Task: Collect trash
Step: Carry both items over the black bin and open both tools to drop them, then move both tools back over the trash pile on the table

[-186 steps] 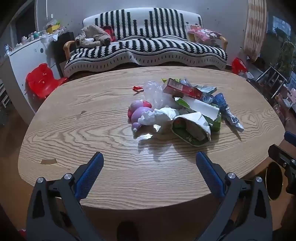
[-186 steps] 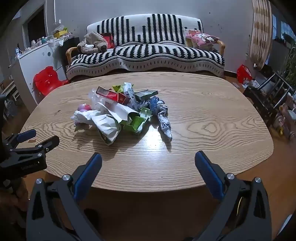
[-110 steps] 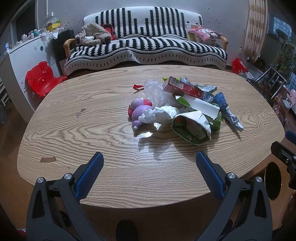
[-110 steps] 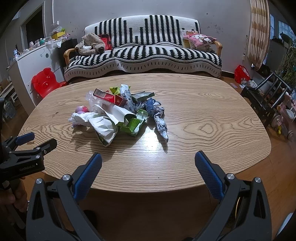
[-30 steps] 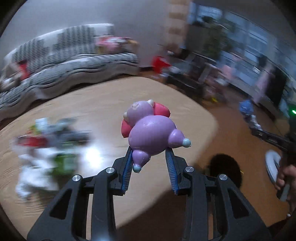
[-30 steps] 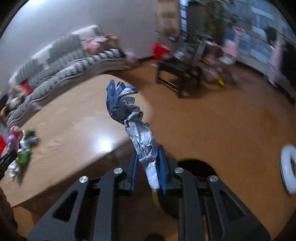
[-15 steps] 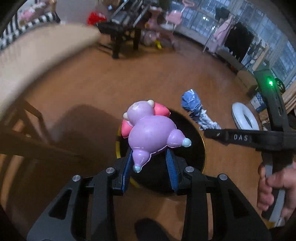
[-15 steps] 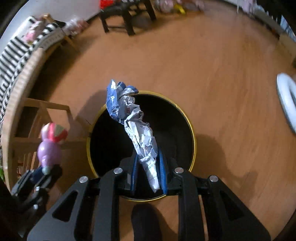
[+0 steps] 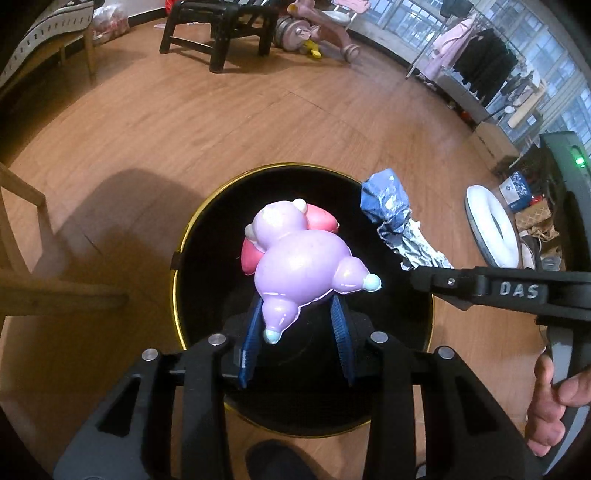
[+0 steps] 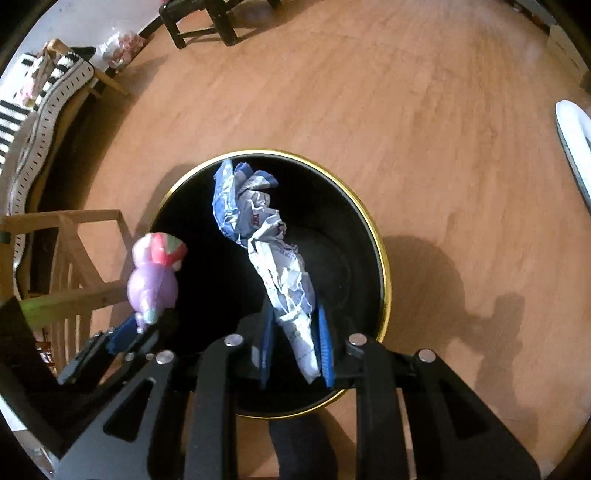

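Observation:
A black bin with a gold rim (image 9: 273, 167) stands open on the wooden floor below both grippers. My left gripper (image 9: 295, 321) holds a purple and pink inflatable toy (image 9: 303, 266) over the bin's mouth; its jaws are opening, but the pads still touch the toy. My right gripper (image 10: 295, 317) is shut on a crumpled blue and white wrapper (image 10: 280, 266), which hangs over the bin (image 10: 384, 266). The right wrist view shows the toy (image 10: 153, 280) at the bin's left rim. The left wrist view has the wrapper (image 9: 391, 210) at the right rim.
Wooden table legs (image 9: 22, 258) stand close on the left of the bin. A white ring-shaped thing (image 9: 491, 229) lies on the floor to the right. A black bench (image 9: 221, 22) and a striped sofa (image 10: 37, 110) are farther off. A hand (image 9: 550, 398) grips the right tool's handle.
Both grippers swung away from the table and down over the bin, each carrying its item. In the last half second both sank closer to the bin's mouth.

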### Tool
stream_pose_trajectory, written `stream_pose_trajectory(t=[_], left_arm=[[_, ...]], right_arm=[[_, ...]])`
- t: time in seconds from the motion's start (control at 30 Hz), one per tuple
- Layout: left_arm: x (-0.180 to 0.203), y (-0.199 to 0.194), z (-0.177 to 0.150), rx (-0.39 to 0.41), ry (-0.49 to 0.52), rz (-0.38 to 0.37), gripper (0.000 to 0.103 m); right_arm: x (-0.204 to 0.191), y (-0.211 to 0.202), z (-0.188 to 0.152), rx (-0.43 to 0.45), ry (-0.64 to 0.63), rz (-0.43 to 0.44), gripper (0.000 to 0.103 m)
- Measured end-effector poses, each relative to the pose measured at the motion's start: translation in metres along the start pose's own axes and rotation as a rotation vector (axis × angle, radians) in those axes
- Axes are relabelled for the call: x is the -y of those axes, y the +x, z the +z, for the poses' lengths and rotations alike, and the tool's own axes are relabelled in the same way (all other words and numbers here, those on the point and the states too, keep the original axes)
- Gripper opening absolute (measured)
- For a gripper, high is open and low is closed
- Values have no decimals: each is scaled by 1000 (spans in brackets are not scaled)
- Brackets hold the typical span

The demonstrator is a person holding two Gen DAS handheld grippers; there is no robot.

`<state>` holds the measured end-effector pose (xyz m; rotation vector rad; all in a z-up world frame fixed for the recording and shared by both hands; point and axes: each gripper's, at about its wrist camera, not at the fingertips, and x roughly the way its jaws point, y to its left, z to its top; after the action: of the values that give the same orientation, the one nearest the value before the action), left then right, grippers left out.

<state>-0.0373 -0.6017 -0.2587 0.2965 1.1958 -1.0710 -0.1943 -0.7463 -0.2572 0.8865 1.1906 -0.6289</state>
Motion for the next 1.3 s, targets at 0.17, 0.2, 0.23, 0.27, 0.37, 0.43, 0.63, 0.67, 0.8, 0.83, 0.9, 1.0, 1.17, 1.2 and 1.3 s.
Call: stream_pose_trajectory(t=[0.17, 0.2, 0.23, 0.27, 0.37, 0.43, 0.63, 0.67, 0.8, 0.83, 0.9, 1.0, 1.17, 1.2, 1.3], left_arm=[[5, -11, 0, 39, -9, 19, 77], [5, -13, 1, 40, -9, 20, 77], [4, -16, -1, 38, -10, 24, 77], [4, -20, -1, 39, -12, 27, 77], [3, -43, -2, 69, -3, 31, 82], [4, -68, -5, 107, 12, 55, 86], [-5, -180, -25, 270, 76, 180, 91], [-11, -209, -32, 307, 73, 198, 92], [-44, -301, -63, 417, 47, 290, 94], [-54, -319, -72, 436, 39, 325, 95], [-80, -359, -93, 466, 10, 393, 95], [-123, -410, -129, 489, -62, 488, 95], [-188, -479, -198, 528, -184, 622, 96], [-204, -493, -214, 534, -218, 642, 96], [-236, -517, -242, 534, -274, 688, 96]], right_arm=[[4, -22, 4, 50, 9, 12, 74], [2, -24, 5, 58, 9, 14, 74], [0, -28, 5, 67, 13, 23, 74], [-3, -35, 5, 83, 15, 33, 74], [-16, -57, 2, 148, -10, 26, 74], [-28, -76, 0, 199, -31, 18, 75], [-94, -150, -28, 375, -150, 64, 80], [-110, -164, -37, 403, -172, 98, 81], [-171, -197, -70, 449, -260, 216, 85], [-186, -202, -78, 452, -285, 237, 85], [-231, -208, -100, 445, -364, 284, 85], [-303, -208, -139, 429, -501, 331, 85], [-406, -196, -200, 375, -662, 407, 85], [-420, -192, -210, 361, -681, 423, 85], [-468, -180, -237, 320, -749, 460, 85]])
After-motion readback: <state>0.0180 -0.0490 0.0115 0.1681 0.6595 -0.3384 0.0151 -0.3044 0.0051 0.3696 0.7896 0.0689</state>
